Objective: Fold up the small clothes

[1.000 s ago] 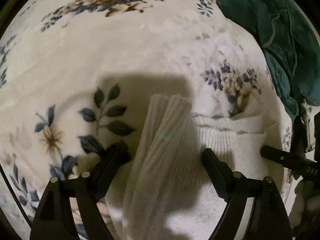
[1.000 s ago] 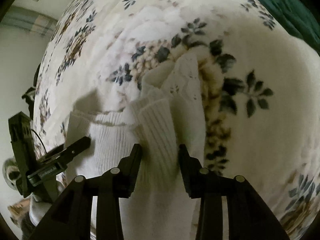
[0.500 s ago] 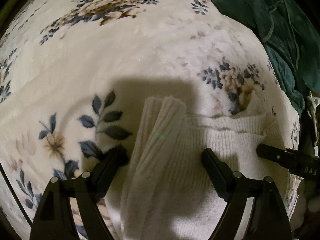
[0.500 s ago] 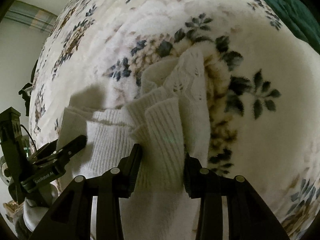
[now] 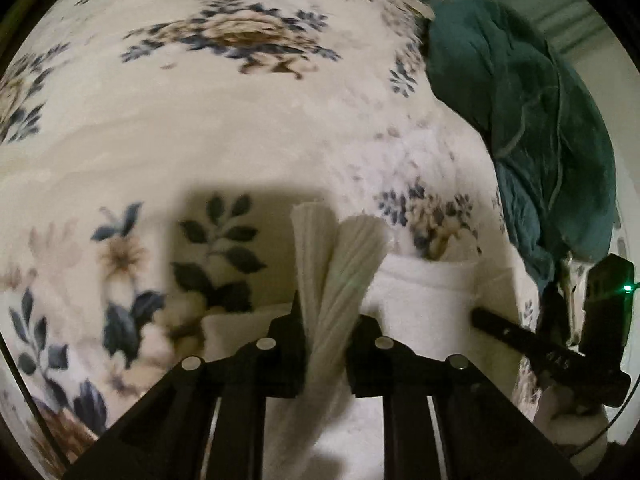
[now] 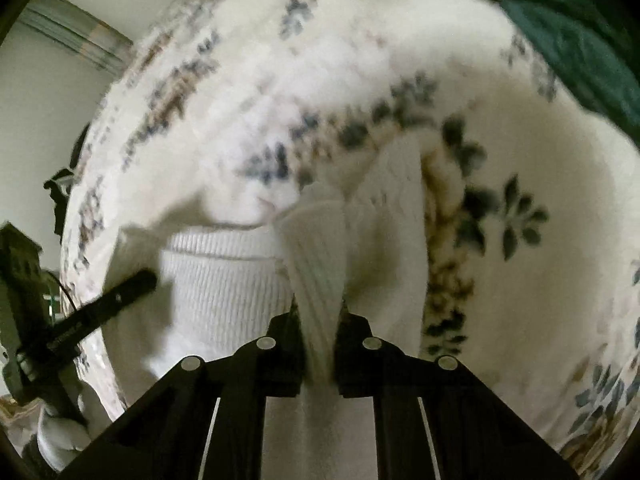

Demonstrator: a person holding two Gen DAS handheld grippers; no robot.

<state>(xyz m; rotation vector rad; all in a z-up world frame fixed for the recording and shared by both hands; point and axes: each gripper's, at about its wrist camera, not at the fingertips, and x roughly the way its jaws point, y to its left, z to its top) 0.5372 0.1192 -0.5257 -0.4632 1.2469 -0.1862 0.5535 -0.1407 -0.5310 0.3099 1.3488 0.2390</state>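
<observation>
Left wrist view: the left hand-held gripper (image 5: pixel 328 330) is seen pinching a ribbed sleeve of the white knit garment (image 5: pixel 424 292), bunched between both fingers. The garment is laid on the floral blanket (image 5: pixel 240 128). A dark green cloth (image 5: pixel 528 120) is piled beyond the garment, at its far right. The right hand-held gripper (image 5: pixel 520 336) is seen at the garment's right edge; its grip cannot be told from this view.

Right wrist view: the right hand-held gripper (image 6: pixel 318 330) is pressed onto another ribbed fold of the white knit garment (image 6: pixel 224 280), fabric clamped between the fingers. The ribbed body of the garment is spread left of that fold on the floral blanket (image 6: pixel 520 140). The left hand-held gripper (image 6: pixel 100 304) is seen at the garment's left edge. The dark green cloth (image 6: pixel 560 8) is seen past the garment, top right. The picture is motion-blurred.
</observation>
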